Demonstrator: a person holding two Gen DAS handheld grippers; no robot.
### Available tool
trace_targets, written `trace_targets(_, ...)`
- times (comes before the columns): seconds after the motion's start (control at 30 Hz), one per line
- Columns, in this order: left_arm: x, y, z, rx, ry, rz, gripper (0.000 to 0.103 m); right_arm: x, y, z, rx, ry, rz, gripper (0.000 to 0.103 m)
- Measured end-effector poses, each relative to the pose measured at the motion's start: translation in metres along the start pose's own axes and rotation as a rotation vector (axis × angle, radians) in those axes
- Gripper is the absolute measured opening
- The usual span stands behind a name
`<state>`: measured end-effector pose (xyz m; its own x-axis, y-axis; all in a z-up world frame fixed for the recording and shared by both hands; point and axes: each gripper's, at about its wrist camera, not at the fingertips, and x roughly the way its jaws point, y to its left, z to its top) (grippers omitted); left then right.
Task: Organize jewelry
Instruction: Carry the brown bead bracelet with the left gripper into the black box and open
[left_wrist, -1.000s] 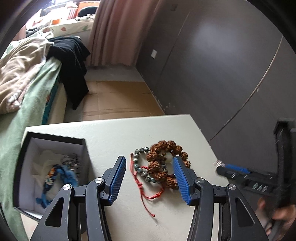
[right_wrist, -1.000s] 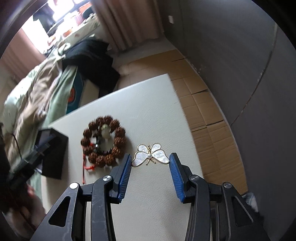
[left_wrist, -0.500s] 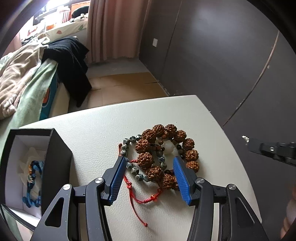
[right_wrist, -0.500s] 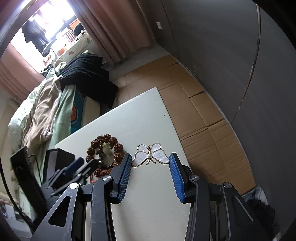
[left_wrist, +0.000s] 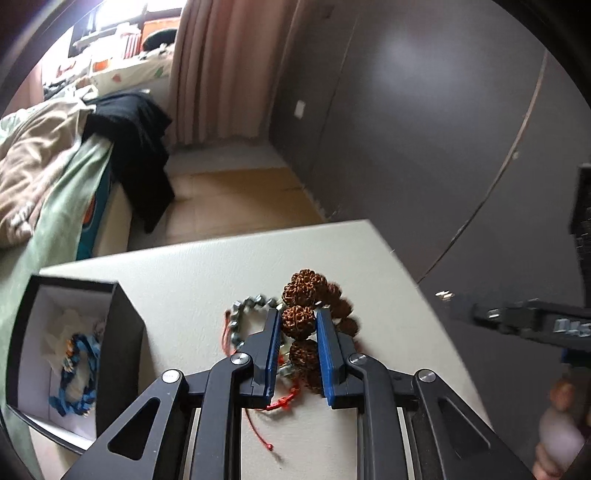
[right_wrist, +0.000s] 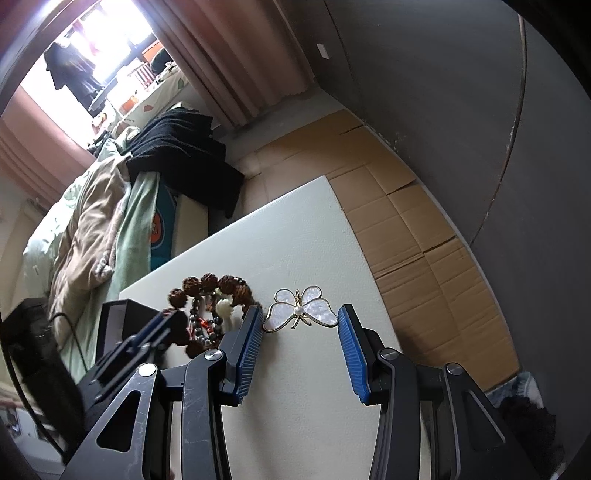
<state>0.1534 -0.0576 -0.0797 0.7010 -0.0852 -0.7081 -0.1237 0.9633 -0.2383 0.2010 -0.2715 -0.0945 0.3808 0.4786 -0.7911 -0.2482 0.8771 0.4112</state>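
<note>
My left gripper (left_wrist: 297, 321) is shut on a brown seed-bead bracelet (left_wrist: 303, 291) on the white table (left_wrist: 192, 273); a grey bead bracelet with a red cord (left_wrist: 245, 314) lies tangled beside it. A black box (left_wrist: 122, 332) at the left holds a blue bracelet (left_wrist: 79, 369). My right gripper (right_wrist: 301, 328) is open, its fingers on either side of a white butterfly brooch (right_wrist: 301, 308) on the table (right_wrist: 295, 240). The brown bracelet (right_wrist: 212, 286) and left gripper (right_wrist: 147, 339) also show in the right wrist view.
The table's right edge drops to a cardboard-covered floor (right_wrist: 406, 229) by a dark wall (left_wrist: 424, 129). A bed with blankets and black clothes (left_wrist: 55, 155) stands beyond the table's far left. The right gripper (left_wrist: 535, 321) shows at the right of the left wrist view.
My left gripper has closed on the brown bracelet, which was lying between open fingers before. My right gripper stays open around the brooch, with the camera tilted slightly.
</note>
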Motion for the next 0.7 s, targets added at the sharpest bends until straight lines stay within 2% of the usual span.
trace_targets(0.2, -0.028, 0.004, 0.009, -0.024, -0.054, -0.050, 0.020, 0.002, 0.010, -0.003, 0.004, -0.005, 0.039, 0.043)
trace_targets(0.5, -0.071, 0.035, 0.015, -0.094, -0.129, -0.041, 0.020, 0.013, 0.041, -0.007, 0.004, 0.024, 0.168, 0.043)
trace_targets(0.7, -0.100, 0.067, 0.015, -0.155, -0.181, -0.002, 0.020, 0.024, 0.063, -0.014, -0.034, 0.046, 0.179, 0.043)
